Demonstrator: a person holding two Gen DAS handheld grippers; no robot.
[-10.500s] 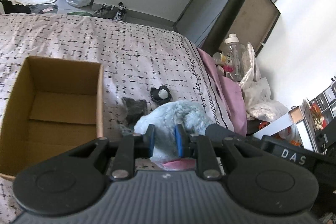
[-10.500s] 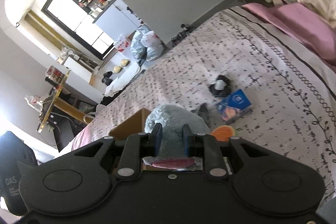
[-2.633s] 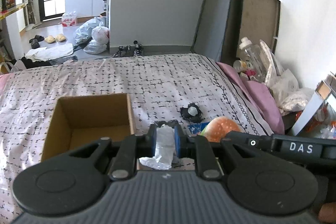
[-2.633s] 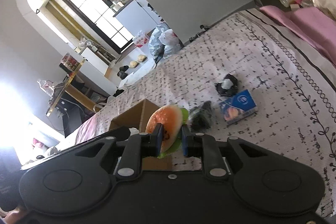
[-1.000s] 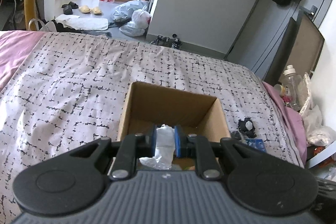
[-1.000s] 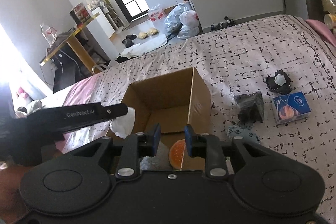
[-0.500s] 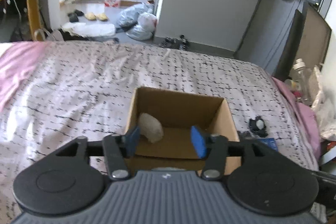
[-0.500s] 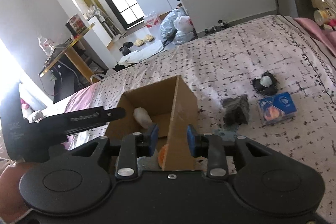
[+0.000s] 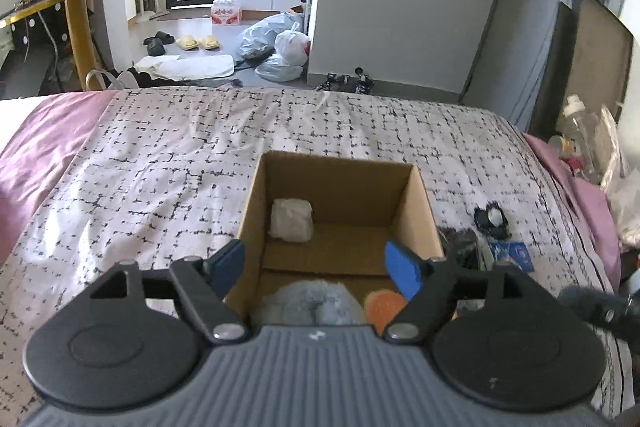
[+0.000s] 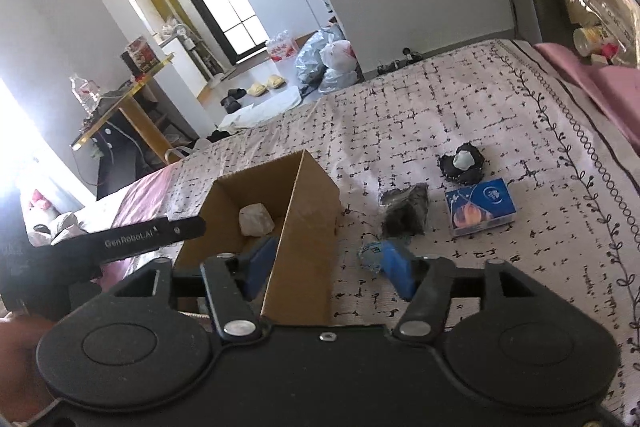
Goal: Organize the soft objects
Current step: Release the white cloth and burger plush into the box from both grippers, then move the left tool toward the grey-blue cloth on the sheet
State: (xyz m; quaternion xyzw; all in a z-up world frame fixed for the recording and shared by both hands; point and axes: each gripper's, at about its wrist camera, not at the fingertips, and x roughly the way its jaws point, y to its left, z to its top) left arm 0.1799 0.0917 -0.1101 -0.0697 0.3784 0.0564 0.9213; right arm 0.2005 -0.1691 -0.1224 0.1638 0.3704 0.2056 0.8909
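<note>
An open cardboard box (image 9: 423,203) stands on the bed. Inside it lie a white soft lump (image 9: 291,220), a light blue plush toy (image 9: 316,303) and an orange burger toy (image 9: 382,305). My left gripper (image 9: 316,263) is open and empty above the box's near edge. My right gripper (image 10: 328,267) is open and empty, straddling the box's right wall (image 10: 312,223). The white lump also shows in the right wrist view (image 10: 256,219). On the bed right of the box lie a dark grey item (image 10: 405,213), a black item with a white middle (image 10: 461,163), a blue packet (image 10: 479,207) and a small blue piece (image 10: 370,254).
The bed has a black-and-white patterned cover (image 9: 180,155) with pink sheet at its sides. Bottles and bags (image 9: 580,143) crowd the right bedside. Bags, slippers and shoes lie on the floor beyond the bed's far end. The left gripper's arm (image 10: 148,233) reaches in beside the box.
Both grippers opened wider and let go: the white lump dropped from the left gripper into the box, and the burger toy left the right gripper and lies in the box.
</note>
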